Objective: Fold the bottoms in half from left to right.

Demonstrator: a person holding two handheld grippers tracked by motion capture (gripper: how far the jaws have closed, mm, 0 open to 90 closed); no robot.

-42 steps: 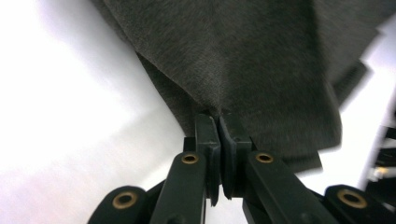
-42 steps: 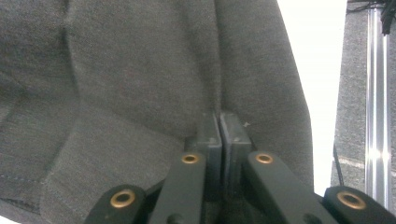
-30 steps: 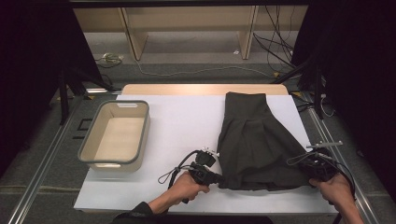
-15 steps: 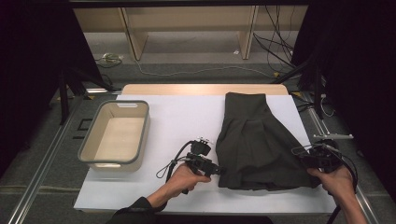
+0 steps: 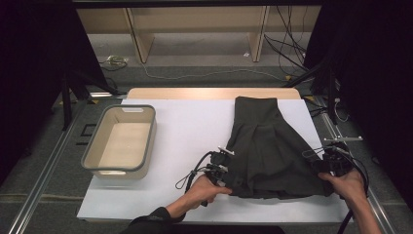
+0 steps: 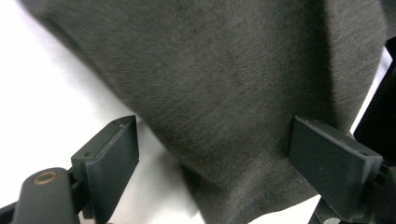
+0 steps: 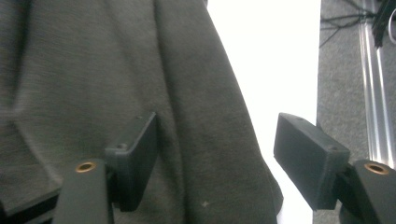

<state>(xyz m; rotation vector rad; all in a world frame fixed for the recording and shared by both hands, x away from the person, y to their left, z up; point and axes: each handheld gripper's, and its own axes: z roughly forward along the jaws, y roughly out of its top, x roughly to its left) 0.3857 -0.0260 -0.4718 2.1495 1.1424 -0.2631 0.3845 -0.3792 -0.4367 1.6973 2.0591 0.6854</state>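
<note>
One dark garment (image 5: pixel 270 146) lies between two grippers, left (image 5: pixel 225 171) and right (image 5: pixel 325 163), jaws just opened wide.

High view: above the desk's (image 5: pixel 160 195) near edge, facing forward and down. Claw views: riding close over the dark cloth (image 5: pixel 268 146), shared with high view.

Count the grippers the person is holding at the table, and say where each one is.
2. The left gripper is at the dark garment's near-left edge; the right gripper is at its near-right edge.
</note>
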